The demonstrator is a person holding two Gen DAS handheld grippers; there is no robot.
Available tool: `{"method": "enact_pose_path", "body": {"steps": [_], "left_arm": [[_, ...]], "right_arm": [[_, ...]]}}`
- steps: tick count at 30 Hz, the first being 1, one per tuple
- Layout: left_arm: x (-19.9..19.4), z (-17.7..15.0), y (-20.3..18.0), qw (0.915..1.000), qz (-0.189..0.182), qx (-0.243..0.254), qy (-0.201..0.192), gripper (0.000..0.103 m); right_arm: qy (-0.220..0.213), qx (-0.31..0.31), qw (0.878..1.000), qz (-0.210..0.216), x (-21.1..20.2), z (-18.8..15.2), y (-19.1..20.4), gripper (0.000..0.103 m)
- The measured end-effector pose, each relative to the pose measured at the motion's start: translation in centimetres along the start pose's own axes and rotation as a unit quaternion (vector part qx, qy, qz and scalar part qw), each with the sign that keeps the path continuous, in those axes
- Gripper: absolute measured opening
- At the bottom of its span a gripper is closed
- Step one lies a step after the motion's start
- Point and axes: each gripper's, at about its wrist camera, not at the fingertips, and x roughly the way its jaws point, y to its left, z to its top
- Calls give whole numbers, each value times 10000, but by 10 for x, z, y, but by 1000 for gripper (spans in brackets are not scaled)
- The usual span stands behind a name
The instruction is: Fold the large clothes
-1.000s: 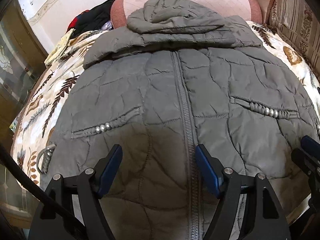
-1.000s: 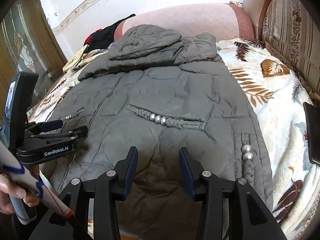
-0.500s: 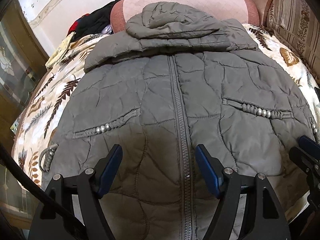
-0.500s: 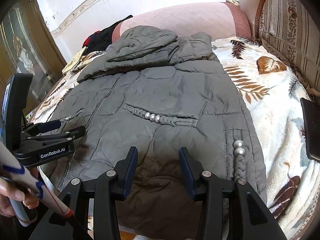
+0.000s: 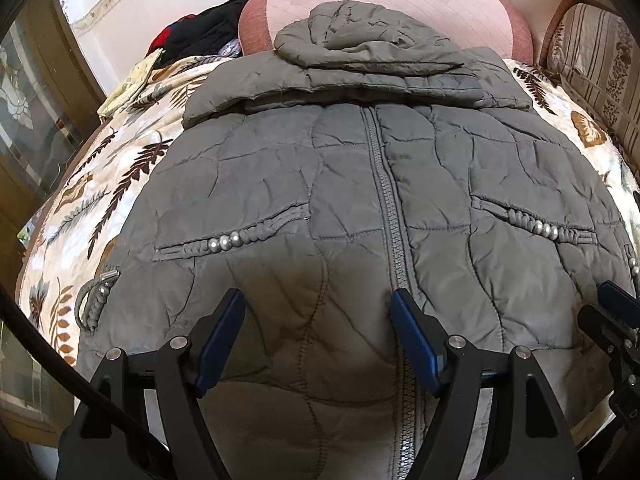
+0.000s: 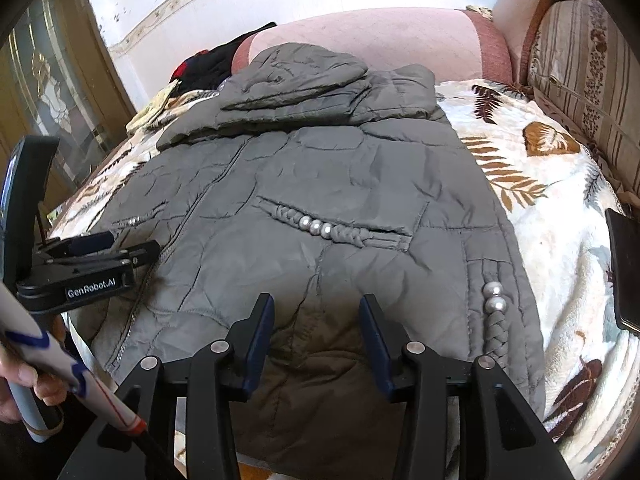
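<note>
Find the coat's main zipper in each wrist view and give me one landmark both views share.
Left wrist: the zipper runs down the middle, ending by the left gripper.
Right wrist: the zipper slants down the left side.
Shared landmark: the folded hood at the coat's far end.

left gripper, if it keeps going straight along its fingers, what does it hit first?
Most likely the grey quilted jacket: the left gripper, jaws open and empty, points down at its lower front, just beside the zipper. Depth is unclear.
</note>
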Motion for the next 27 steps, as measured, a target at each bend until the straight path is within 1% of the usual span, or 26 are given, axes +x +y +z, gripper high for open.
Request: {"method": "enact_pose_path", "body": {"steps": [4, 7, 10, 15, 27], "left_arm": [[-1, -1, 4, 10000, -23, -35, 5, 74], [-5, -1, 10, 9999, -3, -114, -57, 74], [-8, -1, 20, 9996, 18, -252, -86, 74], [-7, -4, 35, 9990, 68, -448, -60, 74], [-3, -10, 55, 9972, 76, -739, 3, 74]], "right_arm": [[34, -130, 9999, -39, 2, -2, 4, 49], [-57, -134, 9999, -32, -2, -2, 4, 49], [-168, -129, 9997, -109, -6, -1, 3, 49], [-211, -126, 9996, -131, -8, -1, 3, 49], [-200, -146, 9996, -165, -7, -2, 4, 49]]}}
